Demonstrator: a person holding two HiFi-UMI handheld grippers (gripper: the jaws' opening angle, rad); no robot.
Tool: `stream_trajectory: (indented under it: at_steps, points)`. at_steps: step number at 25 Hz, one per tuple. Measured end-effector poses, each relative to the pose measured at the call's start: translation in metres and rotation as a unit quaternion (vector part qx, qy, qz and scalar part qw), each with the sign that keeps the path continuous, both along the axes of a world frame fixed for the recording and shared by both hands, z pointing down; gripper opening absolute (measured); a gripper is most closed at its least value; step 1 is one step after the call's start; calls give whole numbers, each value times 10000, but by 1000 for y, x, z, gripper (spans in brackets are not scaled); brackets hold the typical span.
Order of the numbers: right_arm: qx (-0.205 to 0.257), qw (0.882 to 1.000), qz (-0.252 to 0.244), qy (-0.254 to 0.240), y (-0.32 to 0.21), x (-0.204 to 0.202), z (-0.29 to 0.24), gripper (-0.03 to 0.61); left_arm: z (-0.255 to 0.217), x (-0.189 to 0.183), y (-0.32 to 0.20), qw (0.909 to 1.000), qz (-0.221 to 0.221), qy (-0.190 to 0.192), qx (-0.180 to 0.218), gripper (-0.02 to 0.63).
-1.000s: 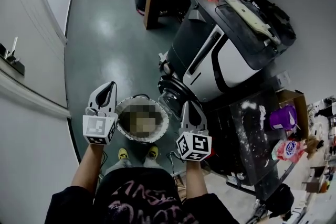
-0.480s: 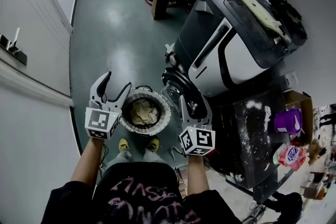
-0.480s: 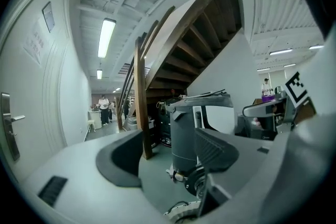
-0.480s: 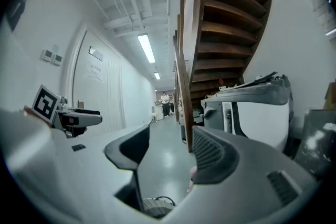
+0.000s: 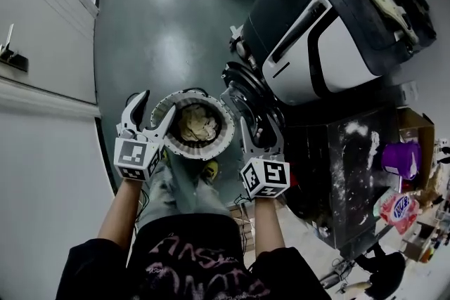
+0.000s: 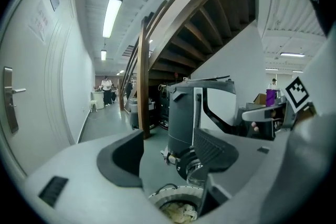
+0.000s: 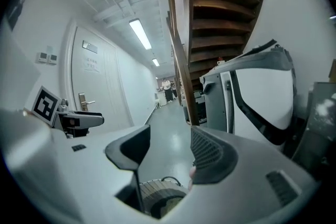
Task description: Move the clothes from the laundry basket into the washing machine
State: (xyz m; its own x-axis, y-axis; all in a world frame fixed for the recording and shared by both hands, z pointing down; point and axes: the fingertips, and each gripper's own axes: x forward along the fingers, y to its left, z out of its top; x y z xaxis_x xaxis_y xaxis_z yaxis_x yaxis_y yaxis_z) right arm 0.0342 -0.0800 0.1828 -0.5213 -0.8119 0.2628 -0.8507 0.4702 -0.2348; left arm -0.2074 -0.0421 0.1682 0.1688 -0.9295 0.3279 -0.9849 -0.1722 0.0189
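A round white laundry basket stands on the floor at my feet, with pale crumpled clothes inside it. My left gripper hangs open over the basket's left rim, with nothing between its jaws. My right gripper is open and empty just right of the basket. The grey-and-white washing machine stands beyond, its round door facing the basket. In the left gripper view the basket and clothes show low between the open jaws. The right gripper view has the basket below the jaws.
A white wall with a door and handle runs along the left. A wooden stair post stands behind the machine. A dark table with a purple container sits to the right. People stand far down the corridor.
Both grippers went from shut to open. Both have sunk toward the basket, which now sits higher and closer between them.
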Motion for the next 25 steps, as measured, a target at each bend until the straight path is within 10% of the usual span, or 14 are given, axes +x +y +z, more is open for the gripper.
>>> stream_trajectory:
  at_steps: [25]
  points:
    - [-2198, 9730, 638, 302, 5, -69, 381, 241, 413, -7, -18, 9614, 748, 905, -2489, 293]
